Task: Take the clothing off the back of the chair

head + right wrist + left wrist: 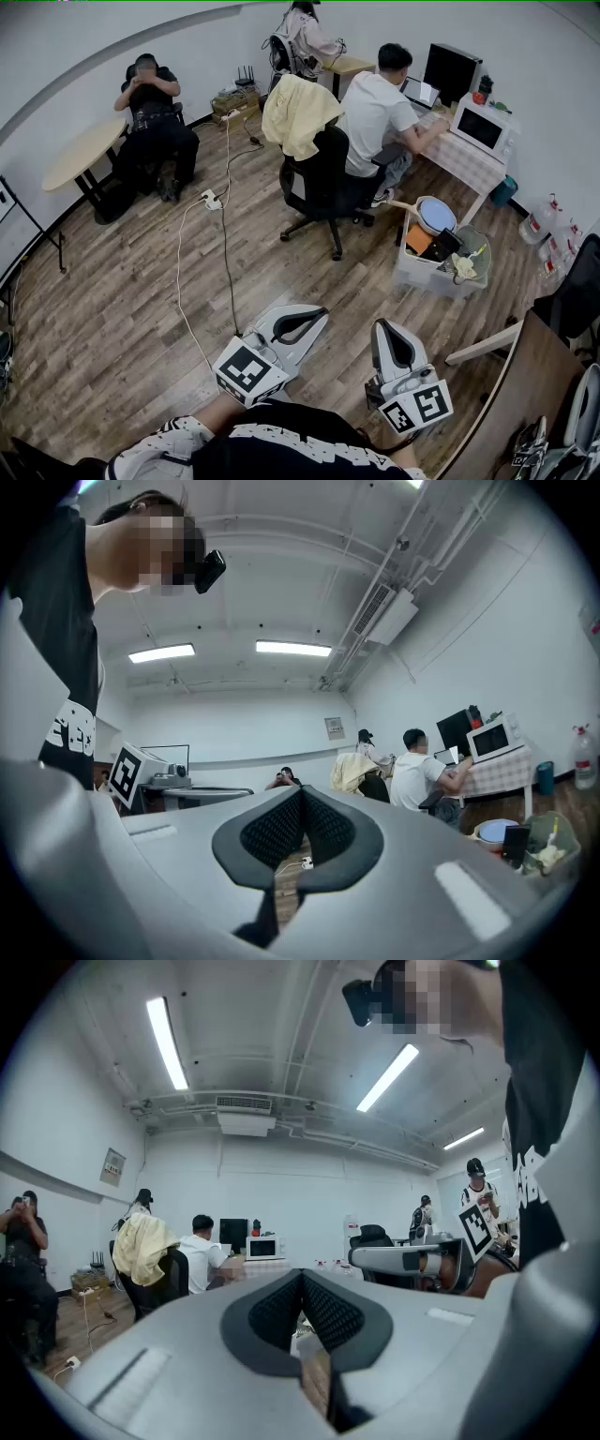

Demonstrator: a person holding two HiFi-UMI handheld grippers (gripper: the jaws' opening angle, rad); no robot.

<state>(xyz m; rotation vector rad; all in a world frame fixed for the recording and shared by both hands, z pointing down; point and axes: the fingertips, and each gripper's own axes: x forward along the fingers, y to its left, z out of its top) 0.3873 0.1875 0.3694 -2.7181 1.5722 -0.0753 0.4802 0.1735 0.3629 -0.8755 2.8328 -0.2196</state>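
Left gripper: jaws clenched together, nothing between them, held low over the wood floor. Right gripper: likewise clenched and empty, near the left. Both are well apart from the task item. Mid-room stands a black chair. The yellow clothing hangs draped over its back. A person in a white shirt sits just beyond, facing a table bearing a microwave.

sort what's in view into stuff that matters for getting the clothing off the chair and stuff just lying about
For the job: yellow garment, draped over the back of the black office chair; left gripper and right gripper, both shut and empty.
Just lying about: microwave, power strip, storage bin, round table, water bottles.
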